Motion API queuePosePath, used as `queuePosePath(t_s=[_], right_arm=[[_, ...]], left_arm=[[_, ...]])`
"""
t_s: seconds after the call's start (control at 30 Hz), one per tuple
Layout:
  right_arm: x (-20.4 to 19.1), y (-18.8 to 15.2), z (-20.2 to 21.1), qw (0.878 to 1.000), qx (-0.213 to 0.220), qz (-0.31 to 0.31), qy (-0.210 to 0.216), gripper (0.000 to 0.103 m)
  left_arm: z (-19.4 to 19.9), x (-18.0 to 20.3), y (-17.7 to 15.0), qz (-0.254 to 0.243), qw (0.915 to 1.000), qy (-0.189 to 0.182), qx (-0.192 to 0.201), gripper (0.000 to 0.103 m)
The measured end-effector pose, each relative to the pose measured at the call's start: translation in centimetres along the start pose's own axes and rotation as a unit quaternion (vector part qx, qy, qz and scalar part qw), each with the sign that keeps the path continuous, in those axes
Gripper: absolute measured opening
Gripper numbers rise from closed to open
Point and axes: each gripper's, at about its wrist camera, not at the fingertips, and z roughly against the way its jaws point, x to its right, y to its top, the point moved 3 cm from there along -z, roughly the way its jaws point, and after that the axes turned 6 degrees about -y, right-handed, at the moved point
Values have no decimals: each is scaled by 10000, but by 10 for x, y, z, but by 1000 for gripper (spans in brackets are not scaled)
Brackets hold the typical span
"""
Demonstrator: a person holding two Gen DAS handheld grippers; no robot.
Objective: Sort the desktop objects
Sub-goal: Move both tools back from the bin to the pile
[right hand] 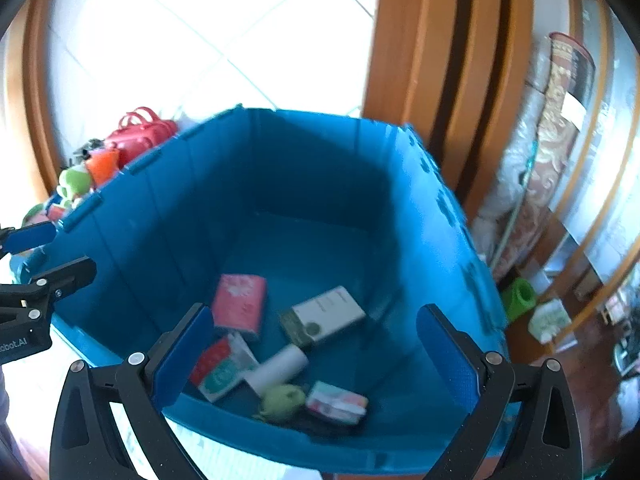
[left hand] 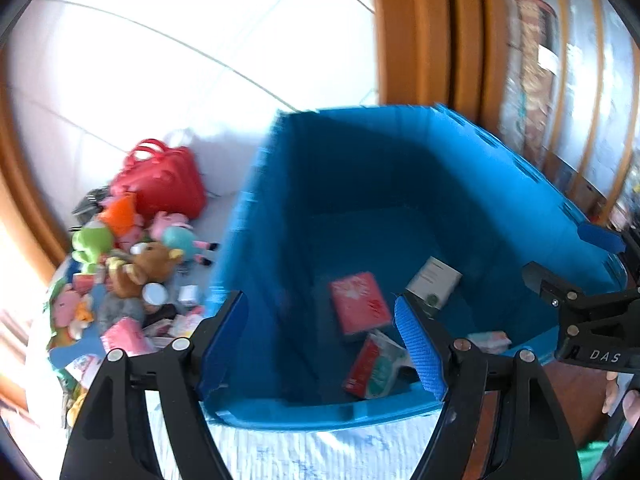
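Floor: large glossy white tiles [right hand: 224, 32] with thin grey grout lines, strongly overexposed by daylight. Tall orange-brown wooden door frame [right hand: 436, 80], moulded with dark vertical grooves, rises behind the scene at upper right. A curved orange-brown wooden edge [left hand: 24, 200] also runs along the left side. Right of the frame: patterned roll wrapped in clear plastic [right hand: 560, 120], leaning upright. Near its base, a bright green cylindrical roll [right hand: 519, 297] on dark reddish-brown wooden flooring [right hand: 580, 364]. Both views motion-blurred.
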Motion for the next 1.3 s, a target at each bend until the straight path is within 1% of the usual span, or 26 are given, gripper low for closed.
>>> queuePosePath(t_s=[0.07,0.13,0.17,0.23,0.4,0.47,0.57,0.7,0.77,0.83,0.9,1.0,1.13,1.23,1.3], right_arm=[[-11,6,2,9998,107,-39,138,103],[-23,12,6,9989,280,-159,343,103],[-28,14,8,9980,361,-213,471,103],[-44,20,12,9949,536,-276,807,103],[-96,38,21,9863,886,-169,1384,103],[-124,46,24,9834,938,-45,1551,103],[-159,52,29,9804,1007,116,1687,103],[-219,60,34,9776,1031,400,1790,103],[-243,63,32,9773,981,476,1815,103],[-273,65,25,9785,839,581,1793,103],[-298,66,15,9801,700,587,1760,103],[-333,66,-6,9823,450,582,1722,103],[-377,61,-45,9848,20,662,1606,103],[-397,50,-80,9858,-409,711,1463,103],[-403,40,-99,9860,-665,714,1353,103]], left_arm=[[13,-17,-2,114,9994,218,225,75],[24,-33,-6,248,9983,305,422,75],[30,-45,-9,355,9974,357,516,76],[37,-64,-17,536,9957,490,580,76],[47,-125,-38,878,9897,1009,513,76],[52,-153,-47,1057,9862,1162,515,76],[55,-194,-60,1227,9820,1361,467,76],[49,-253,-79,1480,9792,1340,360,76],[39,-283,-86,1579,9781,1341,200,76],[25,-310,-93,1678,9778,1255,12,76],[8,-338,-100,1791,9769,1137,-256,75],[-15,-372,-112,1865,9754,1057,-522,76],[-47,-397,-130,1941,9733,819,-916,75],[-78,-411,-142,2071,9687,576,-1245,75],[-96,-413,-147,2111,9662,431,-1412,75]])
